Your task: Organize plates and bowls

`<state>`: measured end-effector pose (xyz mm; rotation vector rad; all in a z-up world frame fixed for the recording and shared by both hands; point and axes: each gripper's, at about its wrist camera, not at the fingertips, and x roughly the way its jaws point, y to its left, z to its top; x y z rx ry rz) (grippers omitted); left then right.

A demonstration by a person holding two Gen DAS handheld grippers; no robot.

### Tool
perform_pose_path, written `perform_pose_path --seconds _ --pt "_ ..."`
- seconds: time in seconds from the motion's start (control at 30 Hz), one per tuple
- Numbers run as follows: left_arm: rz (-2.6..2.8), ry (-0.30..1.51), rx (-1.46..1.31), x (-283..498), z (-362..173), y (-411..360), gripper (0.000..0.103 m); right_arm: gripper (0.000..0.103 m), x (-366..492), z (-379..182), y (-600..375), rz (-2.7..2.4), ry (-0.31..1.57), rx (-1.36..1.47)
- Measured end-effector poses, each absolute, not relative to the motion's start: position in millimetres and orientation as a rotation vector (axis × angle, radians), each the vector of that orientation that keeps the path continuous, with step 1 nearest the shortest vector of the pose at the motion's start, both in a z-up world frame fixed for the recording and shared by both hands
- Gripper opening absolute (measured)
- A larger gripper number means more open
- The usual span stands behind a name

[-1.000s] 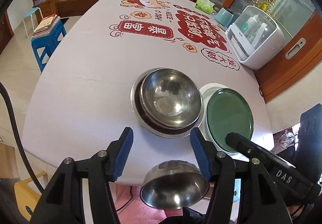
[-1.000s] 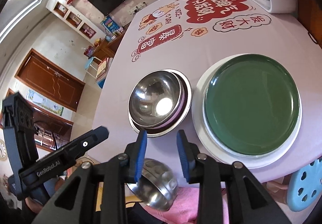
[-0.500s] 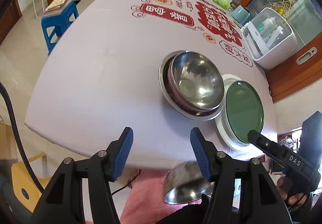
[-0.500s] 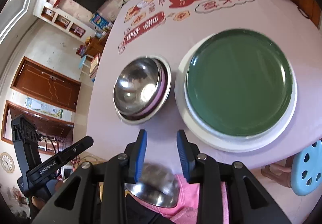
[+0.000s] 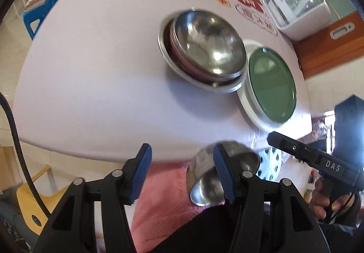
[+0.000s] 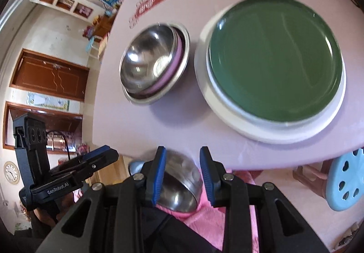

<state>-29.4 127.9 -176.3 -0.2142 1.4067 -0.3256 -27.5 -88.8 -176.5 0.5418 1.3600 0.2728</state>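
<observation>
Fingers of the left gripper [image 5: 182, 171] have just been closing, yet stand apart and empty; the right gripper [image 6: 183, 175] fingers stand narrowly parted, also empty. Both point steeply down toward the small steel bowl [image 6: 179, 187] on the pink lap [image 6: 204, 219], below the counter [image 5: 91, 71] edge. Best to straddle its rim before nesting it in the stacked bowls [image 5: 204, 48] beside the green plate [image 5: 270, 84].
</observation>
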Motion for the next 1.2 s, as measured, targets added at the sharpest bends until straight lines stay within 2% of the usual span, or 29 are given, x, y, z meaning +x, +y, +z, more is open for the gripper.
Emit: perform_pose_path --seconds 0.5,0.63,0.73,0.8,0.9,1.2 --pt "-0.451 1.488 -0.144 -39.7 -186.5 108.0 0.044 0.03 -36.9 -184.7 -80.7 0.343 1.469 0.53" --pt "-0.483 1.511 -0.109 -42.7 -191.4 97.7 0.044 0.02 -37.0 -188.2 -78.3 0.348 1.506 0.501" --pt "-0.488 1.541 -0.083 -44.6 -197.9 90.1 0.034 0.018 -35.9 -188.0 -79.0 0.345 1.511 0.495" --pt "-0.483 1.566 -0.063 -46.0 -204.7 86.1 0.022 0.017 -36.2 -188.3 -79.2 0.341 1.514 0.493" --pt "-0.473 1.57 -0.031 -47.5 -207.8 81.1 0.017 0.015 -36.2 -188.1 -79.6 0.337 1.513 0.488" --pt "-0.463 1.542 0.004 -48.9 -201.9 85.0 0.015 0.011 -35.4 -183.6 -74.0 0.335 1.492 0.46"
